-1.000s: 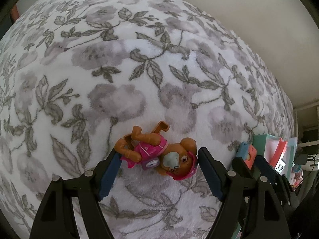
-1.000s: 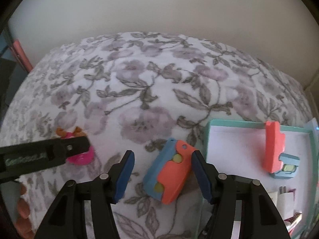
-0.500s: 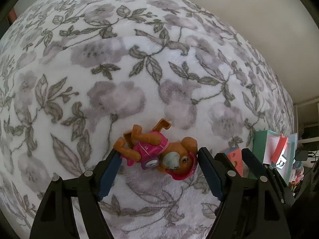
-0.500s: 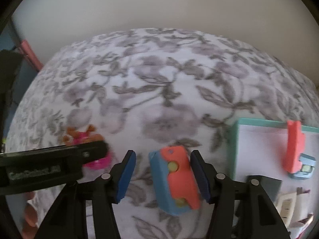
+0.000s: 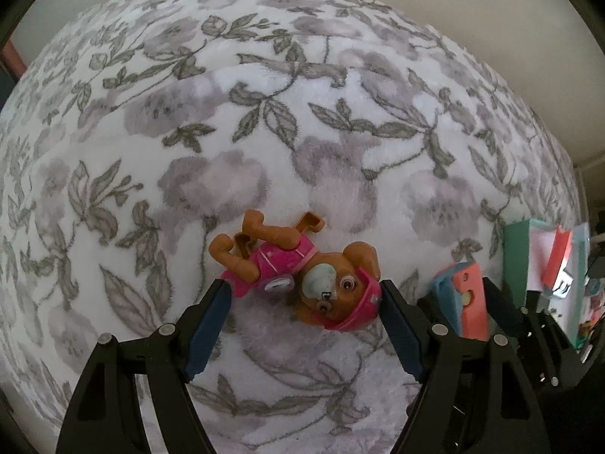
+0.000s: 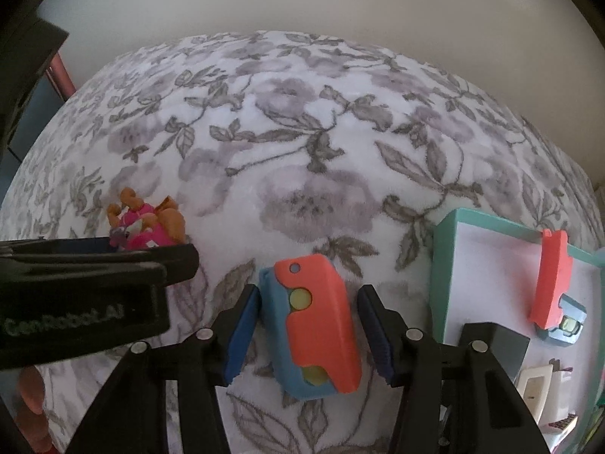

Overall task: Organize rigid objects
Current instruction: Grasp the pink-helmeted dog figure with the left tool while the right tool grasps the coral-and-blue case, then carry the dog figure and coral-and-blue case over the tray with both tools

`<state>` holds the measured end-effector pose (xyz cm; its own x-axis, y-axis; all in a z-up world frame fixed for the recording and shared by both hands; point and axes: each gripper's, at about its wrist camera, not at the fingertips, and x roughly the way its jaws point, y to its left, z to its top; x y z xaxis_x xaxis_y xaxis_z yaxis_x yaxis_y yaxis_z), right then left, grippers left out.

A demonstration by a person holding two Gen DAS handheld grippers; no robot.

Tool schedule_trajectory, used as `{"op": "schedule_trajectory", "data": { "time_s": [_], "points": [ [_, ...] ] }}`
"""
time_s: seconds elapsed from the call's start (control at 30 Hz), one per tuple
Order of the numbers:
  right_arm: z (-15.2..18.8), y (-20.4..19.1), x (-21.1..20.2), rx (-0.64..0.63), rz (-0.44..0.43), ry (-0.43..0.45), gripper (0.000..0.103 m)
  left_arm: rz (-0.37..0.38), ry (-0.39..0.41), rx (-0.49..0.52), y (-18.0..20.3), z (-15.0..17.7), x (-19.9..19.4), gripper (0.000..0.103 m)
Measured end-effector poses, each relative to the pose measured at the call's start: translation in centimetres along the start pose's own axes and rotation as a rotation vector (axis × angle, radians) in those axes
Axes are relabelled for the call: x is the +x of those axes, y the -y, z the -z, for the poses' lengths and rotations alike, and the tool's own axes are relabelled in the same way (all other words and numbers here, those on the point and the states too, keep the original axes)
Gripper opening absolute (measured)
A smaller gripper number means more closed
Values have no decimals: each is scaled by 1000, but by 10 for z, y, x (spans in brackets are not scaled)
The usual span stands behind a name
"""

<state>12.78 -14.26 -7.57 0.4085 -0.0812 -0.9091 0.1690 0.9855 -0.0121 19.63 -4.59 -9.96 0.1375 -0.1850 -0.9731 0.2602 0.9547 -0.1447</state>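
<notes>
Puppy figure (image 5: 302, 268) lies between the open left claw (image 5: 302, 295) tips.

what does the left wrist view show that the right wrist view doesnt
Only the left wrist view shows the dog figure's face and the left tongs open around it. Only the right wrist view shows the inside of the teal tray, with a second orange-and-blue toy, and the right tongs open around the orange-and-blue toy. Both show the floral blanket, the figure and that toy.
</notes>
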Motion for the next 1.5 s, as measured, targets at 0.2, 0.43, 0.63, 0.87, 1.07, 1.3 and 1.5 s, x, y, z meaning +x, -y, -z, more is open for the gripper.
{"op": "schedule_trajectory", "data": {
  "time_s": [0.2,0.43,0.63,0.87,1.07,1.3,1.5],
  "points": [
    [6,-2,-2,-4,11,4,54,-20,22,8,5,4,-2,74],
    [14,-7,-7,-21,25,11,45,-4,21,-41,-9,17,-12,73],
    [23,-11,-22,-13,-27,18,45,20,54,-68,-18,34,-31,73],
    [30,-1,-54,53,-60,68,45,46,165,-66,-18,49,-82,73],
    [37,15,-91,105,-72,126,45,53,259,-27,2,49,-121,73],
    [54,38,-123,194,-88,163,45,70,322,22,28,63,-144,73],
    [72,63,-141,265,-84,178,45,106,327,63,50,79,-145,73]
  ]
}}
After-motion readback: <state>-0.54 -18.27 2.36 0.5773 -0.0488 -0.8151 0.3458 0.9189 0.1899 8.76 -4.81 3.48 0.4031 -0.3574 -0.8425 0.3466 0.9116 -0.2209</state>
